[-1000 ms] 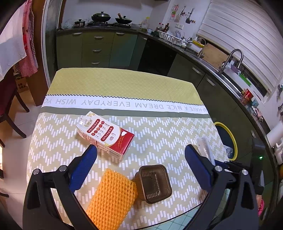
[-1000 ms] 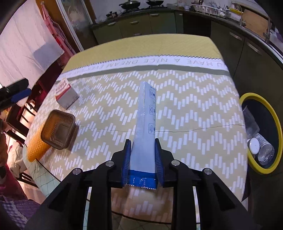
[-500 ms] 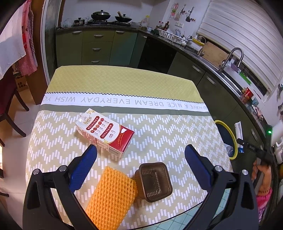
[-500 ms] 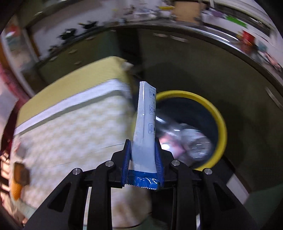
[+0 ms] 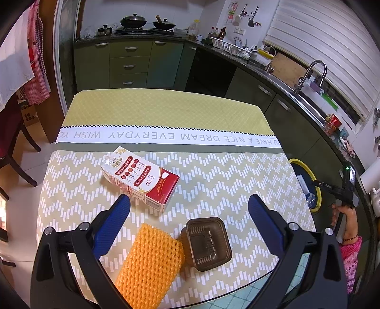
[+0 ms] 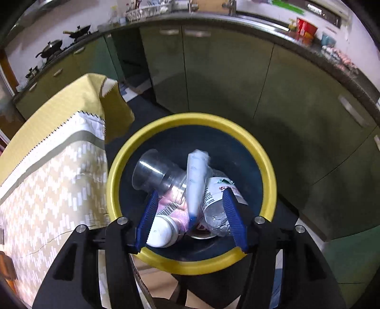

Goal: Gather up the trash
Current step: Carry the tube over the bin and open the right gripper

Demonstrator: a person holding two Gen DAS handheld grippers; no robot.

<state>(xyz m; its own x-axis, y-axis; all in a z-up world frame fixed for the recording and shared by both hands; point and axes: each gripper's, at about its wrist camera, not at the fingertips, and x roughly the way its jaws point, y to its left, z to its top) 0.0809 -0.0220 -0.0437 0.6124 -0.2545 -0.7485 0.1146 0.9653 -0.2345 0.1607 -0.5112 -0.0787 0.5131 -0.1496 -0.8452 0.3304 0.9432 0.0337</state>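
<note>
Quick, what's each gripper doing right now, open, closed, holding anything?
Left gripper: open, holding nothing, above the table.
Right gripper: open, jaws just opened; white packet loose between them, over the bin.

Green kitchen cabinets [image 5: 133, 64], woks on stove [image 5: 135, 22], sink tap [image 5: 315, 71], dish rack [image 5: 228, 46]

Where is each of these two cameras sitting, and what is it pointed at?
Left wrist: on the left gripper, looking across the yellow zigzag tablecloth at a red-and-white carton; its open blue fingers and the person's right hand show.
Right wrist: on the right gripper, looking down into the yellow-rimmed dark bin, where a white-and-blue sachet drops; its jaws have just been opening.
Shared: tablecloth, bin, kitchen cabinets.
</note>
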